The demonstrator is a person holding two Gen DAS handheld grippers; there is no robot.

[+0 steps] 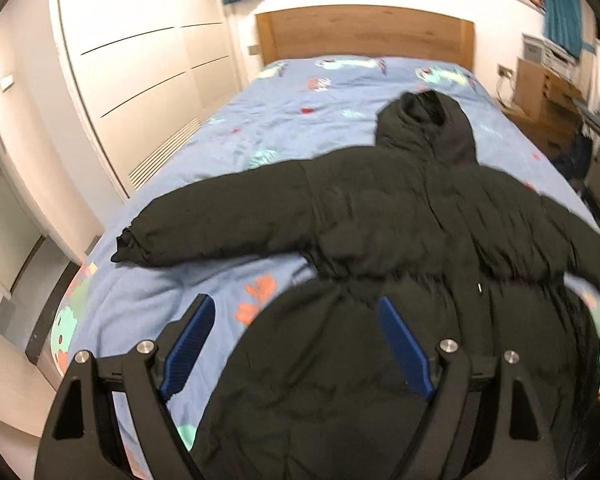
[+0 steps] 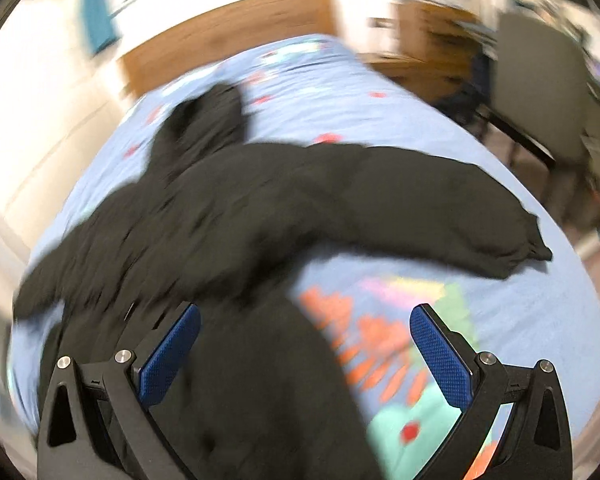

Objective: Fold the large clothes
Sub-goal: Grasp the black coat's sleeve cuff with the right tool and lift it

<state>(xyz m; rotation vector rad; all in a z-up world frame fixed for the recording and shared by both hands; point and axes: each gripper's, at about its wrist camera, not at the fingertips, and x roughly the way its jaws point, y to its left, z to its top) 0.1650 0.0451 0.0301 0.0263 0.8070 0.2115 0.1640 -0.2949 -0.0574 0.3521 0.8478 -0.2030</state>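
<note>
Coat (image 1: 400, 216): black, spread flat on the bed (image 1: 260, 128), sleeves out, hood toward the headboard (image 1: 364, 32).
Left gripper (image 1: 296, 312): fingers spread above the coat's hem.
Right gripper (image 2: 306, 320): fingers spread, empty.

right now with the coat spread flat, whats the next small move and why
Probably reach the left gripper to the left sleeve and fold it across the coat. Both sleeves lie spread on the bed, and both grippers hang open, holding nothing.
</note>
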